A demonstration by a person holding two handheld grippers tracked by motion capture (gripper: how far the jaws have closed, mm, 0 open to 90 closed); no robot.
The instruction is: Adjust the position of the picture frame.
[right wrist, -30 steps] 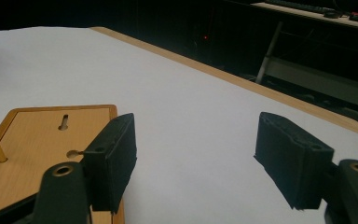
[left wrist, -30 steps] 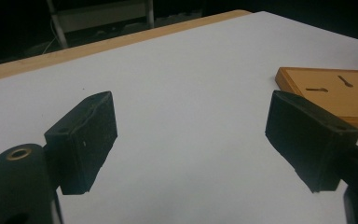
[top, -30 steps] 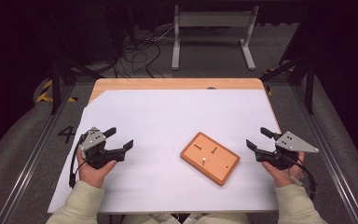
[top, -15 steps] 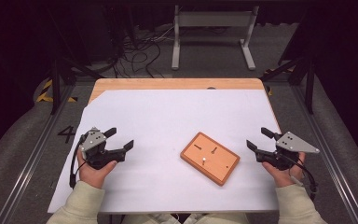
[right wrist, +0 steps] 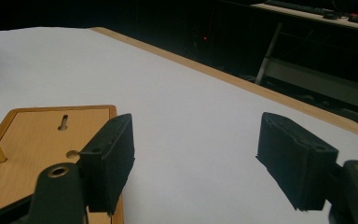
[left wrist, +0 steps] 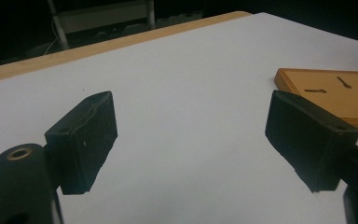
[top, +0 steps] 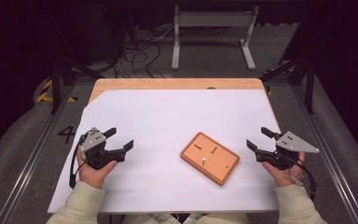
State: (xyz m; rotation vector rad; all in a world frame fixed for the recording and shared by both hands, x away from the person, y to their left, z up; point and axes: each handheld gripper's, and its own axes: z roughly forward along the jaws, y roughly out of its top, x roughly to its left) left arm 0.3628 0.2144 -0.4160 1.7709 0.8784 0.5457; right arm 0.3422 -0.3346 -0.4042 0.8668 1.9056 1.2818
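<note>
The table [top: 121,85] carries a white sheet [top: 168,121]; on it, right of centre, lies the board [top: 210,157], skewed, with one pin [top: 204,161] upright and slots beside it; the left gripper [top: 122,140] and right gripper [top: 256,139] flank it, apart from it, jaws wide, nothing held; judged a start position, no step begun; next calls for a reach inward to the pin; nothing obstructs.
</note>
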